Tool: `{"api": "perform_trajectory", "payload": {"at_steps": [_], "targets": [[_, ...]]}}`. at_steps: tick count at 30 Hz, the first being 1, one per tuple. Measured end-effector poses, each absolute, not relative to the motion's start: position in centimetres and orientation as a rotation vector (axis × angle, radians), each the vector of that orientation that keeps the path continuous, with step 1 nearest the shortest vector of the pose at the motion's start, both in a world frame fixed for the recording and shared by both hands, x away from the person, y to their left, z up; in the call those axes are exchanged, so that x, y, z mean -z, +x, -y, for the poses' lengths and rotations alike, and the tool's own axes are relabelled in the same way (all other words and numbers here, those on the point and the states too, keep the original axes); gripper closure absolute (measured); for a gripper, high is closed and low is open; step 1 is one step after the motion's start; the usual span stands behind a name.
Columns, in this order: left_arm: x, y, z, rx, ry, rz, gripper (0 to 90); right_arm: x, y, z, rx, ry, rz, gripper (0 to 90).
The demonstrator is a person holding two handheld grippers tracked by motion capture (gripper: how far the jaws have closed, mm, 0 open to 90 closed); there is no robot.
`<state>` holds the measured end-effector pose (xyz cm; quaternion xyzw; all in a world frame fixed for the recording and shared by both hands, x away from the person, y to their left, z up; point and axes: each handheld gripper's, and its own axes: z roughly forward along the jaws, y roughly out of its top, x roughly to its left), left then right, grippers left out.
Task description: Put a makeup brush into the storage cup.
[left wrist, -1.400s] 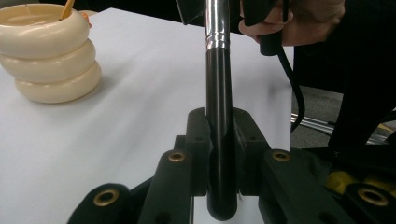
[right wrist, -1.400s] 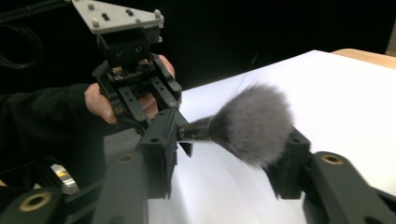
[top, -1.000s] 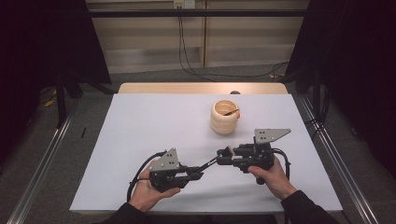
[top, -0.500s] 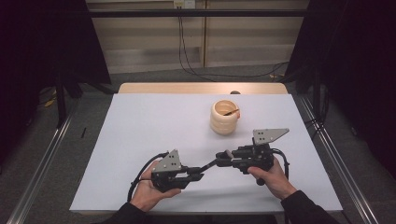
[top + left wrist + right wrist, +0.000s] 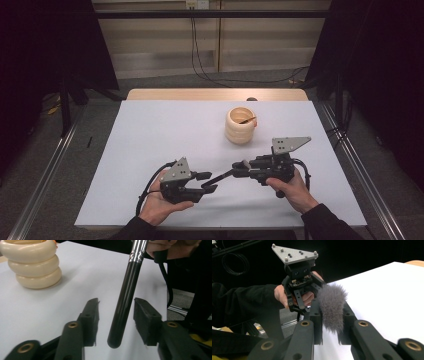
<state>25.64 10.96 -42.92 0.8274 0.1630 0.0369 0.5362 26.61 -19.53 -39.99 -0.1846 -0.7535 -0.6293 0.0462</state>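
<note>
A makeup brush with a black handle (image 5: 125,297), a silver ferrule and grey bristles (image 5: 332,305) hangs low over the white table (image 5: 150,135). My right gripper (image 5: 332,317) is shut on its bristle end; in the high view this gripper (image 5: 241,170) is at front right. My left gripper (image 5: 116,303) is open. Its jaws have just been opening, and the handle's rounded end stands between the pads, apart from both. From above, the left gripper (image 5: 207,182) faces the right one, with the brush (image 5: 220,177) bridging them.
A cream ribbed cup (image 5: 241,126) stands behind the grippers, right of centre, with a thin dark thing leaning in it; it is also in the left gripper view (image 5: 32,263). Metal rails (image 5: 45,185) flank the table. A wooden strip (image 5: 215,94) runs along the far edge.
The left gripper's jaws have spread apart and let go of the brush handle. Both hands and the brush stay where they were.
</note>
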Motion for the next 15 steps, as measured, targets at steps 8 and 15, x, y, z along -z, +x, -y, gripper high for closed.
{"api": "perform_trajectory", "payload": {"at_steps": [8,15], "targets": [[42.69,25.83,-11.21,-0.100,1.959,-0.462,28.9,39.67,26.50,19.49,1.922,-0.569,2.325,77.6],[42.33,25.91,-11.84,-0.109,1.930,-0.514,14.6,39.50,26.57,19.76,1.929,-0.583,2.331,77.7]]}}
